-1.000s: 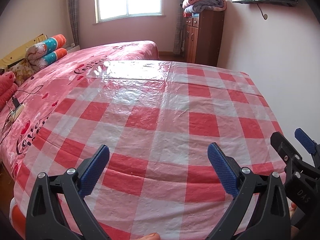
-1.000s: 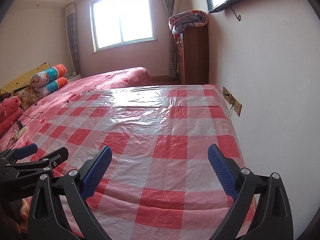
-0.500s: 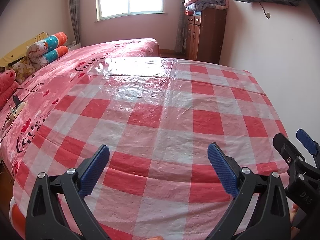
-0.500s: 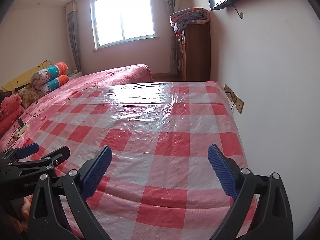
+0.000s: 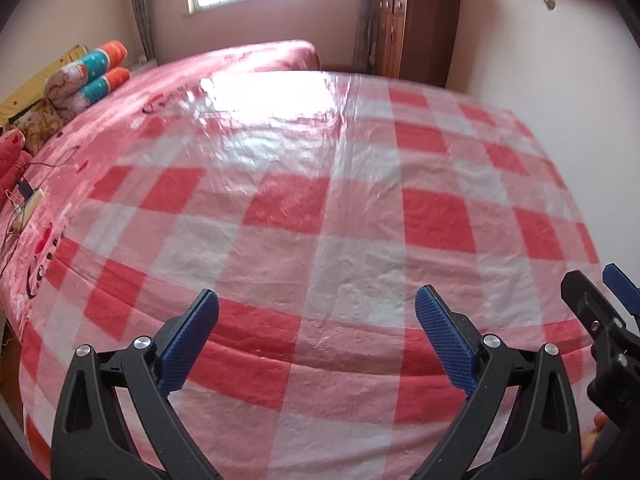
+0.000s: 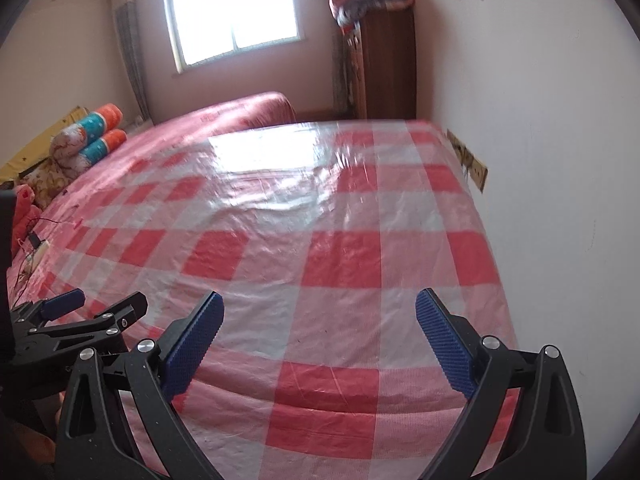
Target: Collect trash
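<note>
No trash shows in either view. A red-and-white checked plastic sheet (image 5: 320, 208) covers the near part of the bed; it also shows in the right wrist view (image 6: 320, 248). My left gripper (image 5: 316, 332) is open and empty above the sheet's near edge. My right gripper (image 6: 320, 332) is open and empty above the same edge, further right, near the wall. Each gripper shows at the edge of the other's view: the right one (image 5: 600, 308) and the left one (image 6: 92, 308).
A pink bedspread (image 5: 240, 60) lies beyond the sheet. Rolled bolsters (image 5: 92, 72) sit at the left. A phone with cable (image 5: 28, 196) lies on the bed's left side. A wooden cabinet (image 5: 416, 32) with folded blankets stands at the back. A wall socket (image 6: 472, 164) is at the right.
Both grippers have moved forward and tipped slightly downward over the sheet; the sheet now fills more of each view. Both stay open.
</note>
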A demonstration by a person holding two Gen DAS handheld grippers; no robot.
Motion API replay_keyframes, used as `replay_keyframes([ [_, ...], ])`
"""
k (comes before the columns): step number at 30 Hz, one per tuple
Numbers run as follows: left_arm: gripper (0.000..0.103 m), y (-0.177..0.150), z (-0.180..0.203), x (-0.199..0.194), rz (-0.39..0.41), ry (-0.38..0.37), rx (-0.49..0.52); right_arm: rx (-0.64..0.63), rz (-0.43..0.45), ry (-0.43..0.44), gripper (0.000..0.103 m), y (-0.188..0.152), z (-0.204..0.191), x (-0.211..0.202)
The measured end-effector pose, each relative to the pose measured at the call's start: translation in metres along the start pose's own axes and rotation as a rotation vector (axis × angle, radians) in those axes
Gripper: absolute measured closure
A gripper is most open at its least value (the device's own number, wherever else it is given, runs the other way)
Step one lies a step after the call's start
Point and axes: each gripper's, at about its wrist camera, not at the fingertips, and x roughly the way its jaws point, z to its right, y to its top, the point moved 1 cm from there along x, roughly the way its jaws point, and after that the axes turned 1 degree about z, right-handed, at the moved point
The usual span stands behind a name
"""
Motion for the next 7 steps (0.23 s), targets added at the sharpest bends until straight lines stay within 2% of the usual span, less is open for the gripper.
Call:
replay_keyframes([
  [3,0.004,0.0,0.003,0.014,-0.044,0.0,0.006,0.01,-0.081,-0.028,0.006,-0.002,0.001,0.016],
  [7,0.004,0.002,0.001,0.017,-0.016,-0.012,-0.012,-0.008,-0.148,-0.043,0.006,-0.004,-0.003,0.028],
])
